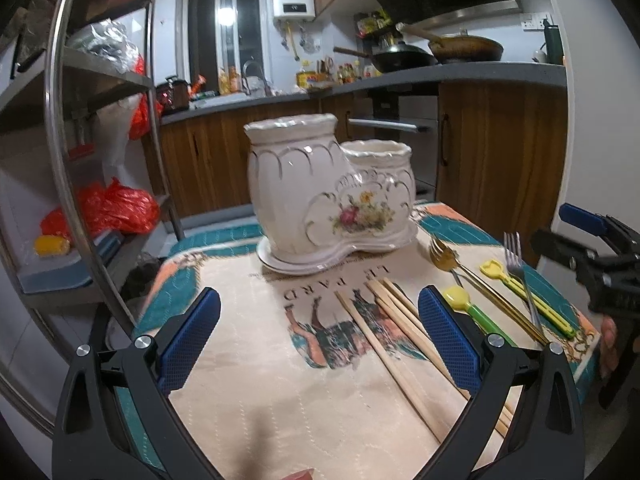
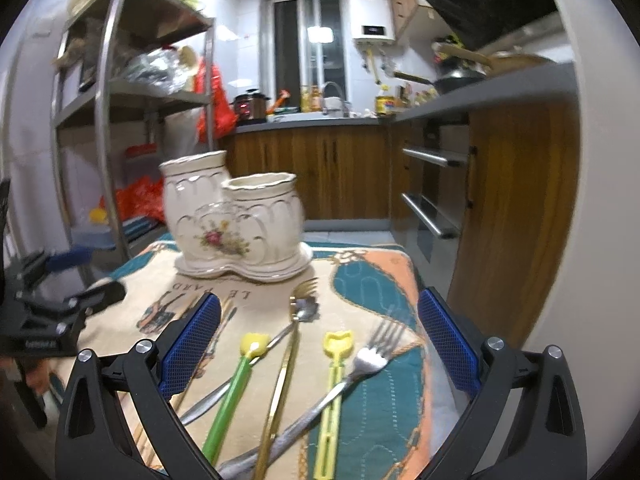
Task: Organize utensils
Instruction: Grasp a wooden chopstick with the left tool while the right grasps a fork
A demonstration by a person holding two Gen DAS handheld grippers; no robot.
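A white ceramic two-cup utensil holder [image 1: 320,196] with a flower print stands at the far side of the table; it also shows in the right wrist view [image 2: 236,220]. Several wooden chopsticks [image 1: 384,340] lie between my left gripper's fingers. My left gripper [image 1: 320,340] is open and empty above the cloth. My right gripper [image 2: 320,344] is open and empty above a silver fork [image 2: 360,364], a gold fork [image 2: 288,344], a green-handled yellow scoop [image 2: 236,384], a yellow shovel [image 2: 336,376] and a silver spoon [image 2: 304,312].
A patterned cloth [image 1: 280,400] covers the small table. A metal shelf rack [image 1: 100,160] with red bags stands to the left. Kitchen counter and wooden cabinets [image 1: 500,152] lie behind and to the right. The right gripper's body [image 1: 592,264] shows at the right edge of the left wrist view.
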